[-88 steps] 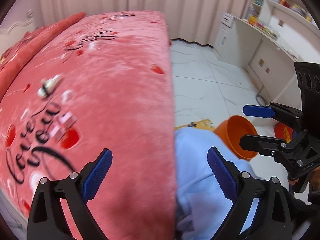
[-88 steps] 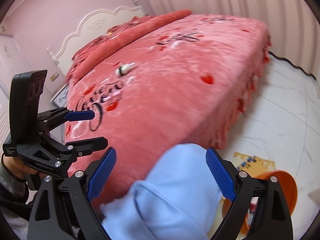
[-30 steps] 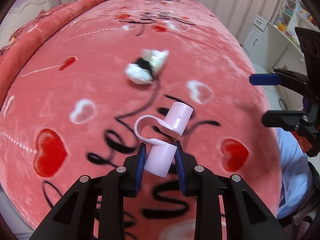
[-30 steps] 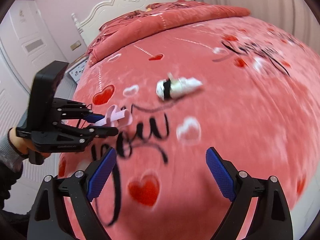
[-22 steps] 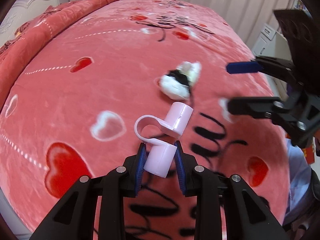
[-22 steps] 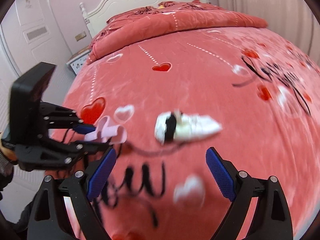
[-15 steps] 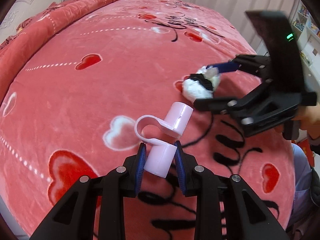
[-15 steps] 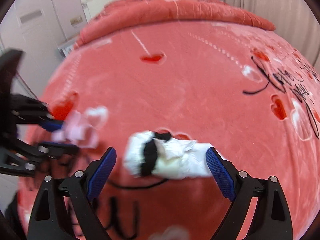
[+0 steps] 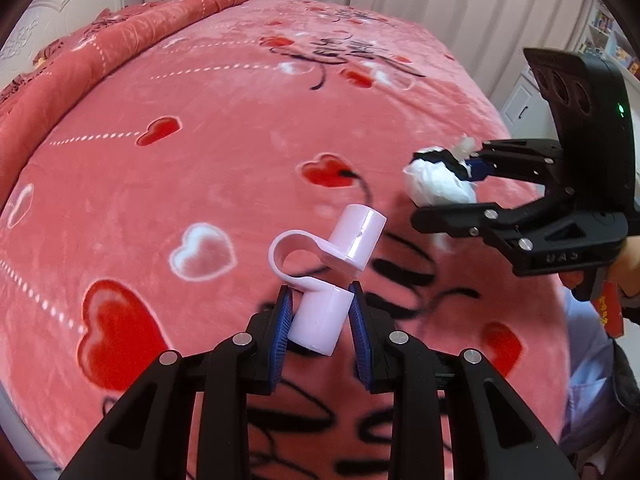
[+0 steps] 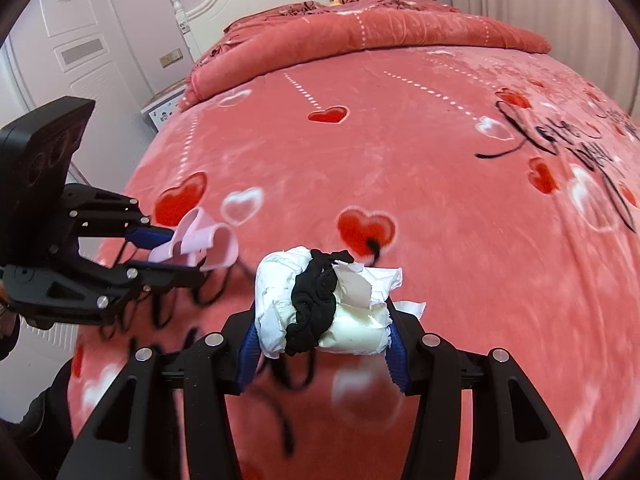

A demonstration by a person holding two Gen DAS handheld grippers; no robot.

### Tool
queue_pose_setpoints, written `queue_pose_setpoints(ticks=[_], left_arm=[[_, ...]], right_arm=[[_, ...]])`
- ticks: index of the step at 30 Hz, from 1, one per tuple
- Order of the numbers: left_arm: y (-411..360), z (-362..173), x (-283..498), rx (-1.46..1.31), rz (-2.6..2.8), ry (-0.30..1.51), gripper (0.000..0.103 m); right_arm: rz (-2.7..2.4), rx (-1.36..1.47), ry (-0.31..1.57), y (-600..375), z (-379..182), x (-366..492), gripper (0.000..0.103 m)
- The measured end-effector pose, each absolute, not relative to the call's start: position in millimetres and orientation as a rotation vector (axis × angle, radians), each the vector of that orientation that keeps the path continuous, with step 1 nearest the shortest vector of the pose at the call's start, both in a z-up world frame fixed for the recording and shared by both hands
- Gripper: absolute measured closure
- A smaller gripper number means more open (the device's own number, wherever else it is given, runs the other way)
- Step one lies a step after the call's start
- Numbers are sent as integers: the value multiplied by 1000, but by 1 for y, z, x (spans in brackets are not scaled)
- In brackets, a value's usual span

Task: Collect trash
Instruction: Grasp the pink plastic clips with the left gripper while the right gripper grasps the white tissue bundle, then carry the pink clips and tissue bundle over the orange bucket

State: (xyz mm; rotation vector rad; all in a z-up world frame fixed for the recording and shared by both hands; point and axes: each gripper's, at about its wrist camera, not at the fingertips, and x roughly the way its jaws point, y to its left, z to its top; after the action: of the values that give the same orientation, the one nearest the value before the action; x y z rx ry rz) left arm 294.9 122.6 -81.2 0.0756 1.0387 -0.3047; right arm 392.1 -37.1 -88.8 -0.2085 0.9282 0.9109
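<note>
Trash pickup, grasp step. Left gripper (image 9: 320, 320) pinches pink plastic clip (image 9: 326, 272) above the bed (image 9: 224, 128). Right gripper (image 10: 322, 340), jaws just closing, clamps tissue wad (image 10: 320, 300) with its black band near the bed's middle. Next, likely: lift both clear and carry to a bin, none in view.

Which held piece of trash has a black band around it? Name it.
The white tissue wad in the right gripper; the left gripper's pink plastic piece has none.
</note>
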Motion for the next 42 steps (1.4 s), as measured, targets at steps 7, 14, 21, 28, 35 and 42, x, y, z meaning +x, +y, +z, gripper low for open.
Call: queue_pose_setpoints(ticks=[7,14,21,28,35,42], left_arm=[[86,-63,246,105,-328,1032,73],[44,-55,182,99,-359,1036,73],[-1,-54,122,99,-399,1040,73],[-48,-53,93,140,-456,1033,73],[-106,-45,87,217,-541,1003,73],[-185,-45,99,326,-685,989,73]], right_arm=[[907,-176,938,-87,-68,326,52],[899,-118,966,-141,-64,243,52],[902,-86,967,-181,-63,169,51],[858,-30,937,-226,-56,127,51],[753,33,890,-289,-49,107,51],[570,133,869,-382,-52,93,51]])
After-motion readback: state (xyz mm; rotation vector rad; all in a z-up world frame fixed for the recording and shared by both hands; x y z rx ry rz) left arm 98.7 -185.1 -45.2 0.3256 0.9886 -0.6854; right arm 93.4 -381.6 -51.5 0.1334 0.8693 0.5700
